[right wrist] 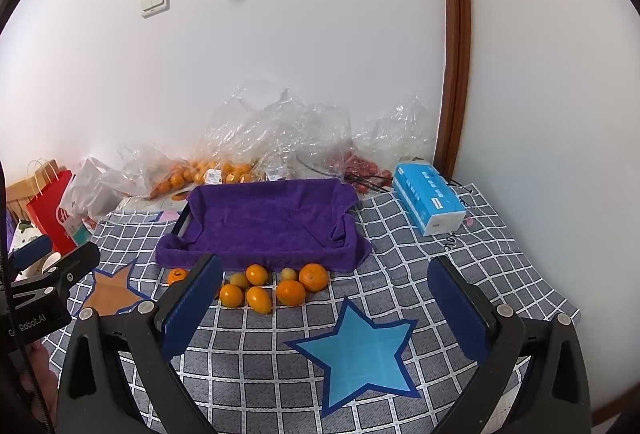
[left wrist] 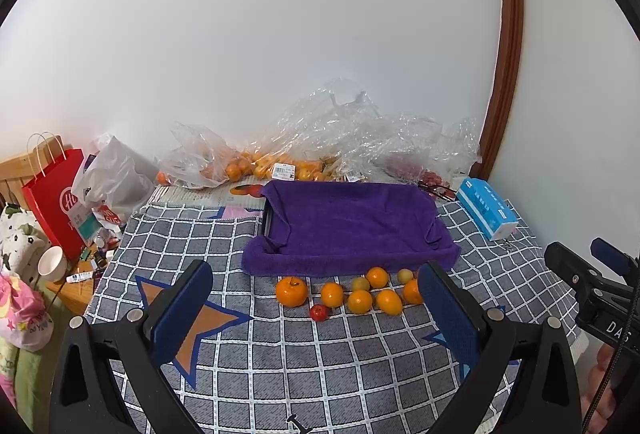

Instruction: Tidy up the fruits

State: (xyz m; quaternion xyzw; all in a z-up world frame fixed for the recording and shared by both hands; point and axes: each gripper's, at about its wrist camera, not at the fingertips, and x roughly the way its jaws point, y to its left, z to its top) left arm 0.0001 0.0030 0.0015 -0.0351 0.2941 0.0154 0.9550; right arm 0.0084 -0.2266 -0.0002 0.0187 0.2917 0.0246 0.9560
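Note:
A tray lined with a purple towel sits on the checked cloth, nothing in it. Just in front of it lie several loose oranges, two pale yellow-green fruits and one small red fruit. My left gripper is open, hovering short of the fruit row, empty. My right gripper is open and empty too, its left finger hiding part of the row. Each gripper shows at the other view's edge.
Clear plastic bags of oranges and red fruit line the wall behind the tray. A blue tissue pack lies right. A red paper bag and white cup stand left, off the table.

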